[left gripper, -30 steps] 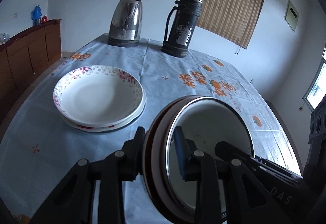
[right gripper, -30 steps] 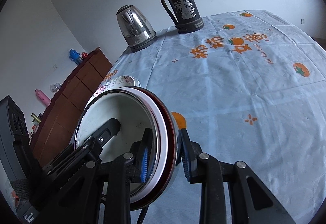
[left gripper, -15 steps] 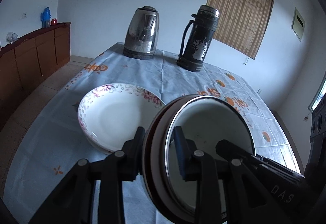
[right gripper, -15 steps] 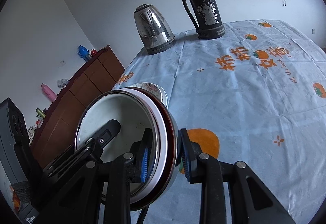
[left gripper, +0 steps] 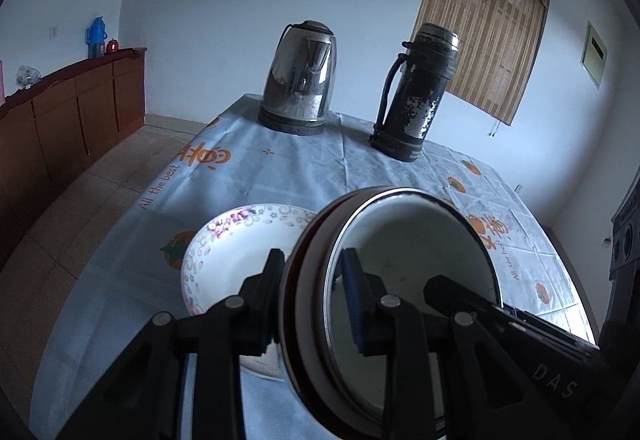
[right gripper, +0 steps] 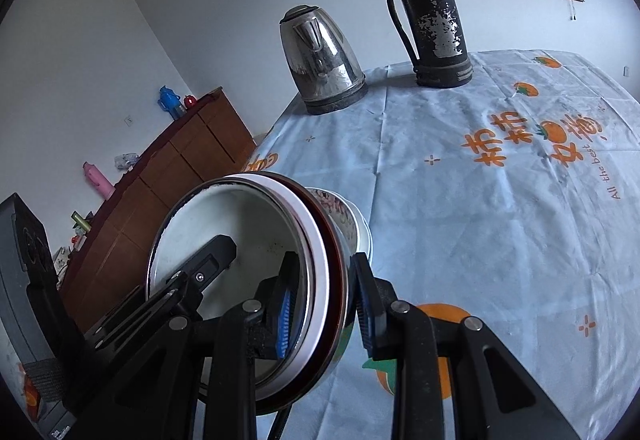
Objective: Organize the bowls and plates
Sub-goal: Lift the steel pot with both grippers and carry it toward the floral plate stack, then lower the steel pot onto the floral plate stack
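Observation:
A stack of nested enamel bowls (left gripper: 412,272), white inside with a dark red outer shell, is held tilted on edge above the table. My left gripper (left gripper: 314,280) is shut on its near rim. My right gripper (right gripper: 324,280) is shut on the opposite rim of the same bowls (right gripper: 248,216). Each view shows the other gripper's finger reaching into the bowl. Stacked white plates with a floral rim (left gripper: 240,240) lie on the tablecloth just behind and below the bowls, partly hidden by them. In the right wrist view only an edge of the plates (right gripper: 348,216) shows.
A steel kettle (left gripper: 300,80) and a worn black thermos (left gripper: 416,92) stand at the table's far end. The light blue tablecloth (right gripper: 480,220) with orange prints stretches to the right. A brown sideboard (left gripper: 60,112) stands along the left wall, past the table's left edge.
Both grippers have carried the bowls leftward across the table toward the floral plates, which now sit right behind the bowls. Kettle and thermos look closer. The grips are unchanged.

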Available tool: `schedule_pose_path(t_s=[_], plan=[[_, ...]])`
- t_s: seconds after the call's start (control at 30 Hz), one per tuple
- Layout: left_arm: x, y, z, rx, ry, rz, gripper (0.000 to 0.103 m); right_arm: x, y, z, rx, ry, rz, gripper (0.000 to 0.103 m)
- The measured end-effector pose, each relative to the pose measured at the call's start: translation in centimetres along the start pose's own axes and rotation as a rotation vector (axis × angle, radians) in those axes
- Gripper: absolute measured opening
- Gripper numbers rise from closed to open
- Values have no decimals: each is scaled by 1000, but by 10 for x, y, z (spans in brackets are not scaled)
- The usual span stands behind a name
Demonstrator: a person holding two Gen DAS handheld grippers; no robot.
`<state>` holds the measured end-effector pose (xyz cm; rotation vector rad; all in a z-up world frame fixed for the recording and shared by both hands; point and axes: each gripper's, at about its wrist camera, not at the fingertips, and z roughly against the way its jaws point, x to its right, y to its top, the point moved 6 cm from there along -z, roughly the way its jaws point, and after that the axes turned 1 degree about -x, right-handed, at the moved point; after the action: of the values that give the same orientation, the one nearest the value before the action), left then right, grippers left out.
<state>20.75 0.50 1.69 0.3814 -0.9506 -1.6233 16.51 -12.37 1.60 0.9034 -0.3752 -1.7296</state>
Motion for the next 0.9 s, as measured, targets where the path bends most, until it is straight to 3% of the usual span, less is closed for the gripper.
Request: schedule_pose_path(t_s=[0.9], plan=[[-32,5,-51,-69,35,18,28,-8,7,-61,-52,-36,-20,29]])
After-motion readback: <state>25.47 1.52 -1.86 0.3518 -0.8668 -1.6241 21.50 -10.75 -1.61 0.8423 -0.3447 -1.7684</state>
